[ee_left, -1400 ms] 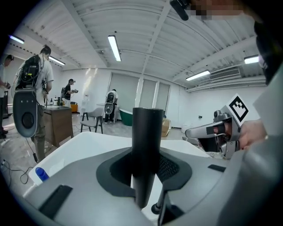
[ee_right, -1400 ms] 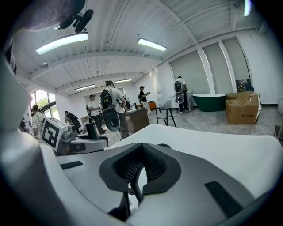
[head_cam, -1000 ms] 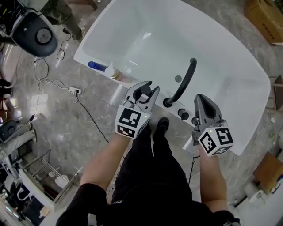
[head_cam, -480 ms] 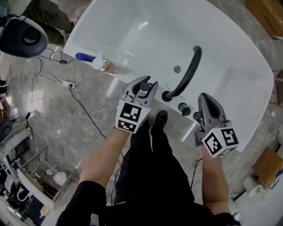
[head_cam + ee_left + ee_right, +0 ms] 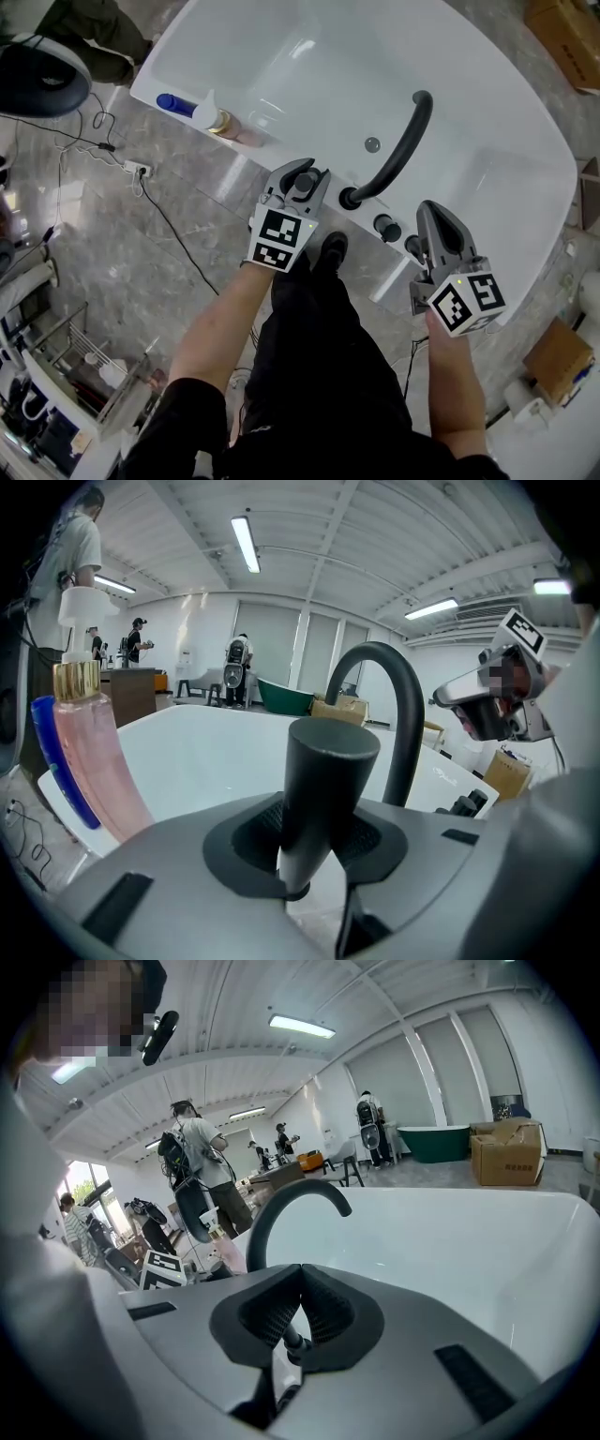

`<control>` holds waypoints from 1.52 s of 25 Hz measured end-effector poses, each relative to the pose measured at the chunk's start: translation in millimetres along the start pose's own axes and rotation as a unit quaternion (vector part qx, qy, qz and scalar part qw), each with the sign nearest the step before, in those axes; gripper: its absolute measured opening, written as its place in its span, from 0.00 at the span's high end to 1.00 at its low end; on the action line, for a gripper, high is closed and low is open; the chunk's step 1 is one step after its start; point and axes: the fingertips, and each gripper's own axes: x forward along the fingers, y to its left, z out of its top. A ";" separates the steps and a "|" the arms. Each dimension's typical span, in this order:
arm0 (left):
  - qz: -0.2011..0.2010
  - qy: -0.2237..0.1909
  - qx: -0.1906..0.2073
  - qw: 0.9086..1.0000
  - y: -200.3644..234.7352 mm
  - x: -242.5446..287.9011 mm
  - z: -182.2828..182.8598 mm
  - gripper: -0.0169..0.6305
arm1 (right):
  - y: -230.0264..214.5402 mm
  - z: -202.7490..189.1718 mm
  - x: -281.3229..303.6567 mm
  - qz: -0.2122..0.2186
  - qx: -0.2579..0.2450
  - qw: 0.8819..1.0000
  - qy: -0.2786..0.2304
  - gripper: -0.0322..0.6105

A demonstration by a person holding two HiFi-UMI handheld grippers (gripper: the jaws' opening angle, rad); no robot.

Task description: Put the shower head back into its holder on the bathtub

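My left gripper (image 5: 302, 178) is shut on the black shower head (image 5: 304, 185), a thick dark cylinder that stands upright between the jaws (image 5: 323, 771) in the left gripper view. It hovers over the white bathtub's (image 5: 530, 141) near rim, just left of the curved black faucet spout (image 5: 401, 148) and its base (image 5: 349, 198). My right gripper (image 5: 434, 220) is shut and empty, near two black knobs (image 5: 386, 228) on the rim. In the right gripper view the jaws (image 5: 300, 1314) meet with the spout (image 5: 281, 1208) beyond. I cannot tell which fitting is the holder.
A pink pump bottle (image 5: 220, 120) and a blue object (image 5: 175, 103) stand on the tub rim at left. Cables and a power strip (image 5: 136, 169) lie on the marble floor. Cardboard boxes (image 5: 562, 28) sit at the far right, a wire rack (image 5: 84, 375) at lower left.
Both grippers have come down toward the tub rim. The left one, still holding the shower head, now sits closer to the faucet base.
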 end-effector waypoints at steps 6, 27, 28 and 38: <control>-0.008 0.001 0.015 1.000 -8.0 -3.0 7.0 0.77 | 4.4 4.7 -3.7 0.007 0.006 1.000 0.003 0.93; 0.009 -0.056 -0.025 0.998 -27.2 -100.8 128.4 0.66 | 50.2 100.4 -64.6 0.022 -0.003 0.999 -0.046 0.93; 0.012 -0.063 -0.026 0.998 -28.6 -110.2 140.1 0.70 | 52.0 108.3 -70.3 0.017 -0.011 0.998 -0.053 0.93; 0.050 -0.133 0.003 0.990 -53.3 -192.9 257.8 0.84 | 84.0 188.7 -137.0 0.036 -0.084 0.986 -0.141 0.91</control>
